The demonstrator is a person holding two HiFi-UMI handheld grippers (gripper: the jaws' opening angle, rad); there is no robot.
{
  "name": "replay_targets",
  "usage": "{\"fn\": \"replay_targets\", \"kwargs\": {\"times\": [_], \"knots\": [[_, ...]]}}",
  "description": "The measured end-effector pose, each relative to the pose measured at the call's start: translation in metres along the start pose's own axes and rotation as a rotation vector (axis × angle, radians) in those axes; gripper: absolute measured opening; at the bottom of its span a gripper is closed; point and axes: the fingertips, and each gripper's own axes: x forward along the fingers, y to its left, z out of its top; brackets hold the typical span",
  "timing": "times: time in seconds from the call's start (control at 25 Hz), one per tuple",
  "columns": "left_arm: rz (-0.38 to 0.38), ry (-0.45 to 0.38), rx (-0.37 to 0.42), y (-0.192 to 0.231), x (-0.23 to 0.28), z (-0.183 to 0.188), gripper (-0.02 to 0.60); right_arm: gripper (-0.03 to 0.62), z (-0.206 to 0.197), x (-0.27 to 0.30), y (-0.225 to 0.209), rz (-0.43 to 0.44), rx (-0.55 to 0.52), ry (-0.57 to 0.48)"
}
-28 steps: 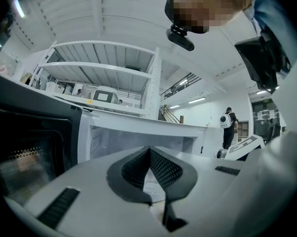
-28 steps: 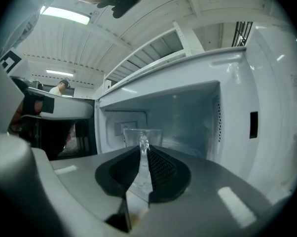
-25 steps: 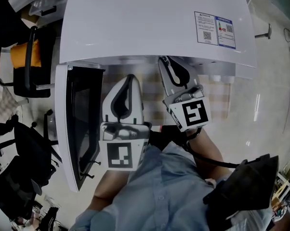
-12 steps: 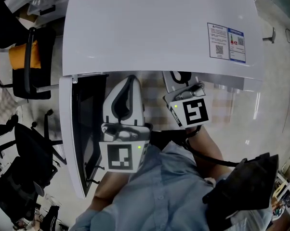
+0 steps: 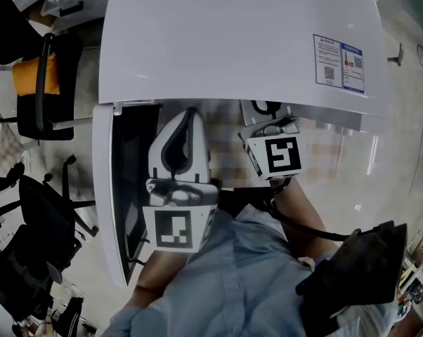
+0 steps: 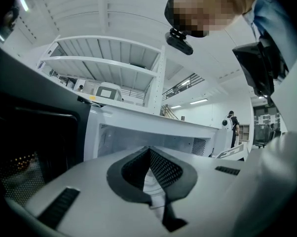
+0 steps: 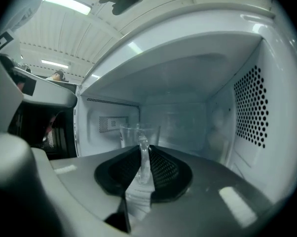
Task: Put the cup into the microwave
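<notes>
Nearly done, as I judge it: the cup [image 7: 140, 135] is already inside the microwave [image 5: 232, 41], at the centre of the right gripper view. Its base is hidden, so I cannot tell whether it is set down.

- Cup: clear glass, thin-walled, round, open top.
- Right gripper [image 7: 141, 151]: jaws almost together on the cup's near wall, meshed black pads on either side. They have just been easing open.
- Left gripper [image 6: 149, 151]: jaws together, empty, idle outside the opening.
- Microwave: smooth white shell with a glossy, pale cavity. There is a perforated vent panel [image 7: 249, 107] at the right of the frame.
- Door [image 5: 109, 188]: dark glass, swung open at the left of the head view.

Left to do: release the cup and withdraw.
</notes>
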Motion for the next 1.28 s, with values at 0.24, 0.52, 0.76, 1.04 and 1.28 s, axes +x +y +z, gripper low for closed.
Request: {"fn": "replay_targets", "kwargs": {"times": [0.24, 0.52, 0.76, 1.04, 1.28], "knots": [[0.011, -0.005, 0.008, 0.003, -0.008, 0.002, 0.000, 0.120, 0.004, -0.001, 0.008, 0.005, -0.038, -0.010], [0.019, -0.011, 0.010, -0.001, -0.018, 0.006, 0.000, 0.141, 0.004, -0.010, 0.010, 0.003, -0.044, -0.004], [0.020, -0.015, 0.014, -0.016, -0.034, 0.016, 0.000, 0.141, 0.008, -0.033, 0.006, -0.016, -0.045, 0.005], [0.015, -0.028, 0.024, -0.057, -0.066, 0.038, 0.000, 0.102, 0.038, -0.088, 0.018, 0.008, 0.000, -0.017], [0.011, -0.049, 0.030, -0.098, -0.096, 0.075, 0.000, 0.009, 0.092, -0.147, 0.030, 0.054, 0.022, -0.064]]}}
